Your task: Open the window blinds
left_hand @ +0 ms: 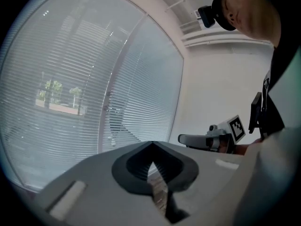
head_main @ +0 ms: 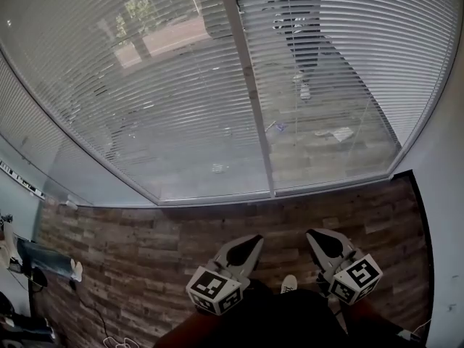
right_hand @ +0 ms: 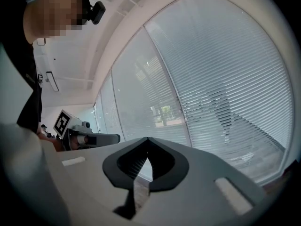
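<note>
White slatted window blinds hang over a wide window in two panels, split by a pale upright frame bar. The slats are lowered, and trees and ground show dimly between them. A thin cord or wand hangs in front of the right panel. My left gripper and right gripper sit side by side at the bottom of the head view, short of the sill and pointing at the window. Both are shut with nothing between the jaws. The blinds fill the left gripper view beyond its gripper. The right gripper faces the blinds.
A wood-pattern floor runs up to the window sill. A white wall closes the right side. Cables and small items lie at the far left. A shoe tip shows between the grippers.
</note>
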Motion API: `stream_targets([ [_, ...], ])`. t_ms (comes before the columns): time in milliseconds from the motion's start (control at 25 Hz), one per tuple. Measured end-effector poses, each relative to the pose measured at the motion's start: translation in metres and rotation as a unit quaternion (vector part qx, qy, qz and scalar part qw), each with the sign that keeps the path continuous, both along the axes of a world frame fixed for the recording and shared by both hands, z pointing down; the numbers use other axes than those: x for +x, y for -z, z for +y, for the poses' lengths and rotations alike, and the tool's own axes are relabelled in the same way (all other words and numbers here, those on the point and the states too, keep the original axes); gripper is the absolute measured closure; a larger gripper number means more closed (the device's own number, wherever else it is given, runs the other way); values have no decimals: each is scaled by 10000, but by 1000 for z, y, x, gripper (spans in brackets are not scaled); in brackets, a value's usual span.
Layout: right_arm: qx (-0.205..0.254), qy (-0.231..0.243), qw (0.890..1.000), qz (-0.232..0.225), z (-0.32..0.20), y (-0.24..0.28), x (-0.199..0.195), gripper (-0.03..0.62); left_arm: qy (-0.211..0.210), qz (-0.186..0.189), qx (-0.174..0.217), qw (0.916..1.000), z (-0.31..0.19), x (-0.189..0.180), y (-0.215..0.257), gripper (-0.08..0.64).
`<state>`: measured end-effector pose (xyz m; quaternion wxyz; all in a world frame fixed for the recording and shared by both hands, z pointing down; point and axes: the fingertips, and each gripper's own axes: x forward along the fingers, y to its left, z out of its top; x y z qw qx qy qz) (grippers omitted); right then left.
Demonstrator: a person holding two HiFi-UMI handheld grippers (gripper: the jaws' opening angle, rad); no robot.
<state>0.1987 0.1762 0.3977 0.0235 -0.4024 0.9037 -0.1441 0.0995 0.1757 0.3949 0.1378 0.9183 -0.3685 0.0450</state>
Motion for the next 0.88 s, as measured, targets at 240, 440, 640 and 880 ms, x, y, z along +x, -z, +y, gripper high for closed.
stream_targets([
  [240,-84,183,9998,-23,-31,-12,-17,566,141,-85,-118,9998,-25,-14,-11,560],
  [440,-94,152,9998,11,-53,-18,-36,566,73,-92,-94,9999,-51,-30,-16,559],
  [640,-9,166,9998,53,-90,-29,-64,566,47,37,132,9999,-96,-55,-25,559],
  [880,93,88,9998,171,-115,-29,-108,566,0,136,187,9997,-125,-101,-31,559],
])
